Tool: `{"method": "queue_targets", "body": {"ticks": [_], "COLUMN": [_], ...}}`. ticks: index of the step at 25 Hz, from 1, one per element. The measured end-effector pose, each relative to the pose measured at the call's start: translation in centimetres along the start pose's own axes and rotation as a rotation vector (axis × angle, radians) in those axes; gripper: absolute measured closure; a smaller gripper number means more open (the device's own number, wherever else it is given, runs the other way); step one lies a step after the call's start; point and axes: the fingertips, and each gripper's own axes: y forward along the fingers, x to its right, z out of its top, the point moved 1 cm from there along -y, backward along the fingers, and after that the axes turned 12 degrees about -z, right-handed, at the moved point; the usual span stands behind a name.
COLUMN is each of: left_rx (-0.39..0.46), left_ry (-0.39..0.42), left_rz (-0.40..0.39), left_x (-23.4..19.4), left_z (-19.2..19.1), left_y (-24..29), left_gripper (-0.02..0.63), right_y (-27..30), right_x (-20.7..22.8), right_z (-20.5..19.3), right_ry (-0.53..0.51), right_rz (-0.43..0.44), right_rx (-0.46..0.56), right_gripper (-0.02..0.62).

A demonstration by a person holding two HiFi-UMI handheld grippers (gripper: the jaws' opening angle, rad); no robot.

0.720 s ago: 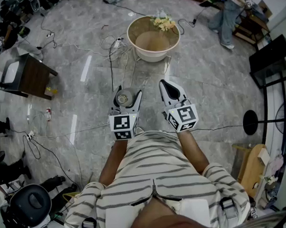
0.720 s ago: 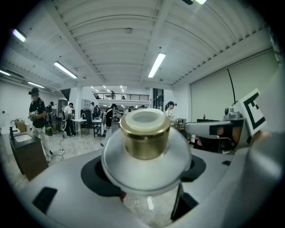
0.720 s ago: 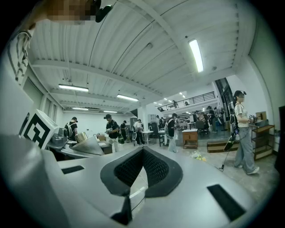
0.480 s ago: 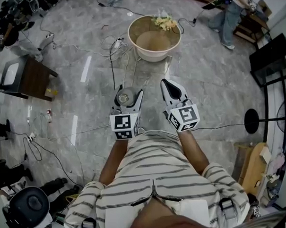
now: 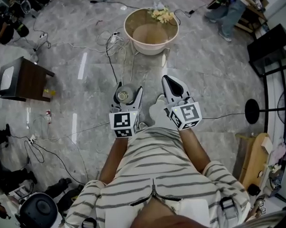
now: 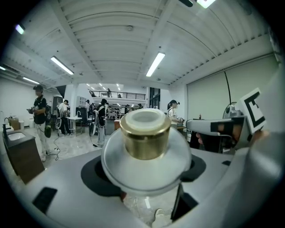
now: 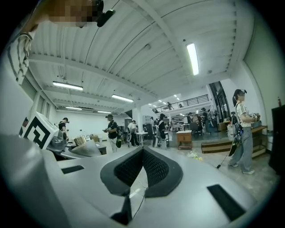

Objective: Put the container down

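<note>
Clamped in left gripper — container, cap up, high over floor. Right gripper pinched together on nothing, just beside. For setting down, probably straight downward — long axis upright, basin well ahead.

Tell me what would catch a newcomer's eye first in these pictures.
First, the container with its gold-coloured cap, clamped between the jaws of the left gripper and held above the floor in front of the person. Next, the big round basin on the grey floor ahead, with what look like yellow flowers at its far rim. The right gripper, beside the left, has its jaws together and holds nothing.
</note>
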Motion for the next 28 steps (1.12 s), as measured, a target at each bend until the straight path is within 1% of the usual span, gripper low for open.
{"method": "queue_targets", "body": {"ticks": [6, 13, 16, 23, 28], "left_rx": [-0.007, -0.017, -0.012, -0.019, 0.0], "left_ry": [0.009, 0.015, 0.004, -0.004, 0.006], "left_rz": [-0.012, -0.013, -0.018, -0.023, -0.029], "left_x": [-0.8, -2.8, -3.9, -8.2, -11.7], "left_z": [0.2, 0.6, 0.8, 1.5, 4.5], "left_y": [1.7, 4.9, 6.7, 14.0, 20.6], "left_gripper": [0.275, 0.275, 0.275, 0.275, 0.275], "right_y": [1.9, 5.6, 7.7, 15.7, 22.9], "right_x": [0.4, 1.4, 2.1, 5.6, 9.2], "right_z": [-0.1, -0.3, -0.6, -1.1, 0.0], "right_ry": [0.007, 0.022, 0.015, 0.024, 0.027], "right_rz": [-0.001, 0.011, 0.016, 0.021, 0.034], "right_rx": [0.005, 0.007, -0.002, -0.012, -0.024], "right_gripper": [0.586, 0.586, 0.586, 0.586, 0.586]}}
